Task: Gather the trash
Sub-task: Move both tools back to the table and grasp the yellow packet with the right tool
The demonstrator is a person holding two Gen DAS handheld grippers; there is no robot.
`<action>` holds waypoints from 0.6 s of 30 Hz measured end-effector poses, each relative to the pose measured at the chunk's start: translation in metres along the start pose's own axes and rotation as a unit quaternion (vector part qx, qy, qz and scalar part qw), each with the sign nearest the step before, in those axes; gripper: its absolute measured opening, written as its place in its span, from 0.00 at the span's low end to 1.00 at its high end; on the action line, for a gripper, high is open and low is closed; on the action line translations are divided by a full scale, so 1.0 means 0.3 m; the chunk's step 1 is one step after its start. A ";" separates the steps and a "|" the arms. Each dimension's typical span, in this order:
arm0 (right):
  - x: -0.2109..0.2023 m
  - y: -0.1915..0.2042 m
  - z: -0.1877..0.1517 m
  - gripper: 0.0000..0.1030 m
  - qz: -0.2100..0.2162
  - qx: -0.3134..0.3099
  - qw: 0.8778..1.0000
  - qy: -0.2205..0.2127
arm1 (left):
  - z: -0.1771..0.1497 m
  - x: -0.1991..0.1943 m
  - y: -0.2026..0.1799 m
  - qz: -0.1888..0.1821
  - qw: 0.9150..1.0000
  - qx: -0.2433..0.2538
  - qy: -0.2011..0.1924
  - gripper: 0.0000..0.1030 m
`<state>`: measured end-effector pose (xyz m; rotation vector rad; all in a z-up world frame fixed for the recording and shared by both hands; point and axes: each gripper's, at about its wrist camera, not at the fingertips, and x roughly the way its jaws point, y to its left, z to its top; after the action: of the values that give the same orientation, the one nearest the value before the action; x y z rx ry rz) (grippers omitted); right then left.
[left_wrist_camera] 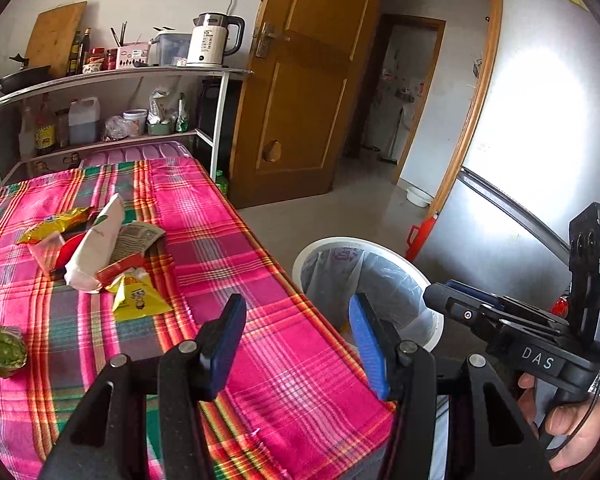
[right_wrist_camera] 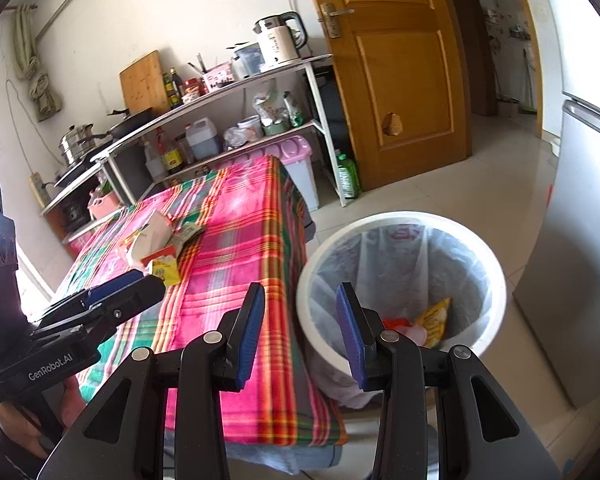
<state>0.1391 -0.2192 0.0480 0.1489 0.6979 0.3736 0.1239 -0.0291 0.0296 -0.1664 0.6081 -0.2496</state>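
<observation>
A woven plaid cloth [left_wrist_camera: 228, 232] covers the table beside a glossy white plastic bin [right_wrist_camera: 496, 280] lined with thin film.

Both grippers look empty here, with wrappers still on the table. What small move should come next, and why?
Probably swing the left gripper toward the pile of crumpled snack wrappers on the pink plaid tablecloth. Its jaws stand open with nothing between them, as do the right gripper's; the white lined trash bin already holds a few wrappers, and the pile lies on the left side.

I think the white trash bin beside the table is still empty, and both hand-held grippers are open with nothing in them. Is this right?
Not quite: the white trash bin is not empty. The right wrist view shows a yellow wrapper and red trash at its bottom. The rest holds: left hand-held gripper and right hand-held gripper are open, holding nothing.
</observation>
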 end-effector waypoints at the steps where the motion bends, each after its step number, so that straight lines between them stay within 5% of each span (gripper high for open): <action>1: 0.004 0.014 0.000 0.37 0.005 -0.001 1.000 0.000 | -0.003 -0.012 0.017 0.005 1.000 -0.003 -0.002 0.54; 18: 0.110 0.187 0.007 0.37 0.056 -0.036 0.997 0.030 | -0.044 -0.157 0.263 0.078 0.996 -0.033 -0.027 0.54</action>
<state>0.1477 -0.1548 0.0444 0.1086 0.7364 0.5117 0.0932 0.0584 0.0266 -0.1872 0.5718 -0.0745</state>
